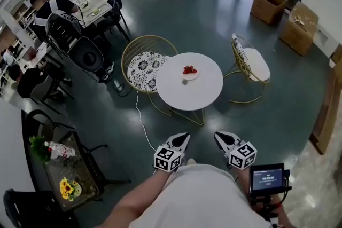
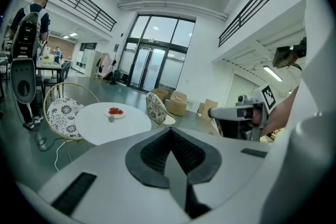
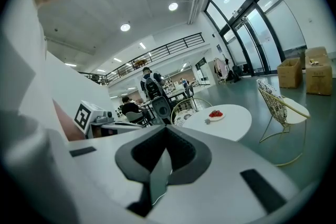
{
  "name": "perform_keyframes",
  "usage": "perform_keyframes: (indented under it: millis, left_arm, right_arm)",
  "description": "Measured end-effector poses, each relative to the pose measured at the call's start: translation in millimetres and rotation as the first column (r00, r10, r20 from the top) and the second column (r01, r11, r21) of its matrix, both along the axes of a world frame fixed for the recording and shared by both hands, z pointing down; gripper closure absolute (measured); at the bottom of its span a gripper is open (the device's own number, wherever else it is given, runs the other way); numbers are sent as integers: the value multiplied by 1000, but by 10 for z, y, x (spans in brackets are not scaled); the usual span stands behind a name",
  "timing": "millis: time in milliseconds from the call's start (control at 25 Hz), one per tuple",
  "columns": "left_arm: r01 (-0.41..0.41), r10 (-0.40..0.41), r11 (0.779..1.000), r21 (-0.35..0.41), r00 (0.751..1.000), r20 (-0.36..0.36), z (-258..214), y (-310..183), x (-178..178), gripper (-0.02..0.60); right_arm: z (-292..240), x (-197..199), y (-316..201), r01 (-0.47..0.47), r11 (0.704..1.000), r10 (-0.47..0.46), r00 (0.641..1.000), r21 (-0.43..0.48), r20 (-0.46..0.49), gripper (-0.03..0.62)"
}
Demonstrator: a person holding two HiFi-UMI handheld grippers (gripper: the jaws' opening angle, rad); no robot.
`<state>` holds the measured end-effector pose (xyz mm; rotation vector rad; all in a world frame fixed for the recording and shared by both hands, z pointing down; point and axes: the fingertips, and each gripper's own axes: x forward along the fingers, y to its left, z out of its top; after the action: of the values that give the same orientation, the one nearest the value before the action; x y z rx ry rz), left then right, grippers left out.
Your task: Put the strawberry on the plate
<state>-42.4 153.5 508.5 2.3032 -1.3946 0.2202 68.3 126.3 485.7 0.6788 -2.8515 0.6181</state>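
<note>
On white table (image 1: 200, 94), plate (image 1: 183, 77) holds strawberries (image 1: 189, 69) (red heap); left gripper (image 1: 183, 138), right gripper (image 1: 218, 136): jaws pressed together.

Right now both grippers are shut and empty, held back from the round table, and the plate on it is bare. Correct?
Not quite. The plate isn't bare: red strawberries sit on it, as the head view shows. The rest holds: the left gripper and right gripper are both shut, empty, and held back from the round table.
</note>
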Motion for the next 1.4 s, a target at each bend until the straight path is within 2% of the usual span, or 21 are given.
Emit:
perform_keyframes:
  millis: [240,520,920,1400]
  left_arm:
    - [33,-33,999,2,999,0,8,-145,-311,575]
    - [62,-62,998,-14,998,-7,53,-115,-508,575]
    - [100,-100,994,-34,995,-4,113,-82,-684,575]
    - [117,-117,992,-45,993,11,102,-491,-769,575]
  right_arm:
    - [23,-271,-165,22,1000,-22,1000,-3,-11,588]
    - [31,-475,-205,47,999,-47,999,-16,-19,588]
    - [153,-693,-156,97,994,-98,995,-59,-25,588]
    - [154,-804,-609,127,989,-129,992,-69,-19,588]
